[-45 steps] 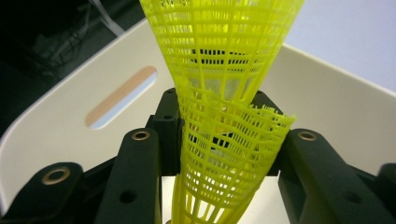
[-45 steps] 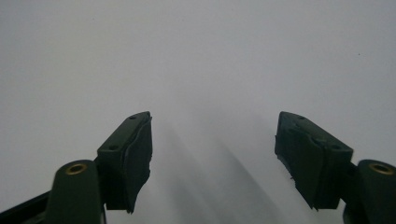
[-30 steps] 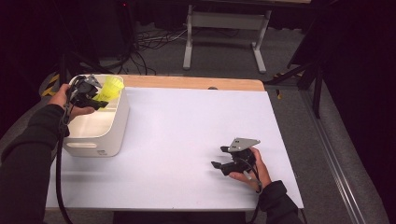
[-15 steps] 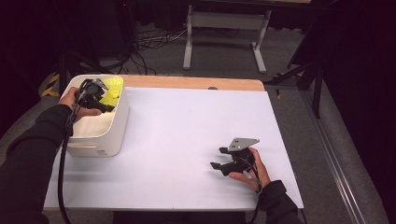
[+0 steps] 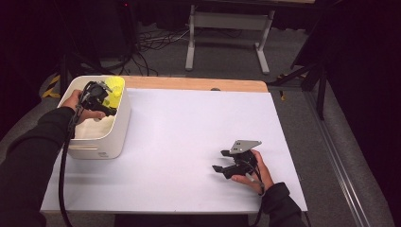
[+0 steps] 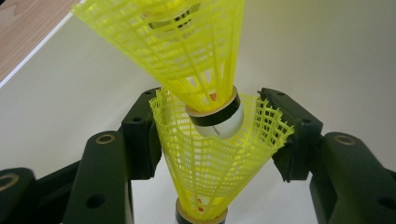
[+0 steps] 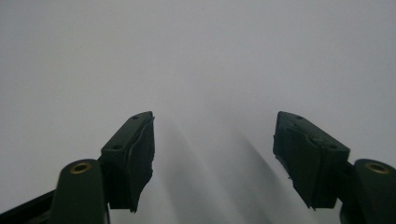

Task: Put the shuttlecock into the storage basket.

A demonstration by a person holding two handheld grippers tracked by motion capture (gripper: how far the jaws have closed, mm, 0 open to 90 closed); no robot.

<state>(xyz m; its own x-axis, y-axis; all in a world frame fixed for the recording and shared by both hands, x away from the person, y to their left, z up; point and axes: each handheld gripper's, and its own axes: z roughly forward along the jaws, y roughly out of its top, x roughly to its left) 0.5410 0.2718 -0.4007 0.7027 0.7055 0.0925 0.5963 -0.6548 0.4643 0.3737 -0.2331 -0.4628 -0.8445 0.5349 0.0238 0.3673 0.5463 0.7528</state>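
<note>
Over at the table's left edge, the left gripper (image 5: 105, 98) dips into the white bin (image 5: 112, 137), its jaws just easing apart around the skirt of a yellow shuttlecock (image 6: 217, 158) so it can drop onto the stack there; the mesh sits between the pads, brushing them, with another shuttlecock (image 6: 187, 46) nested into it from above. Across on the right, the right gripper (image 5: 218, 161) rests on the bare white table (image 5: 189, 142), jaws spread on nothing, apparently waiting its turn.

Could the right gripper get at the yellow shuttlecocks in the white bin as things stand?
Probably not without a long move: the right gripper rests open across the table, while the left gripper already straddles the shuttlecocks inside the bin.
</note>
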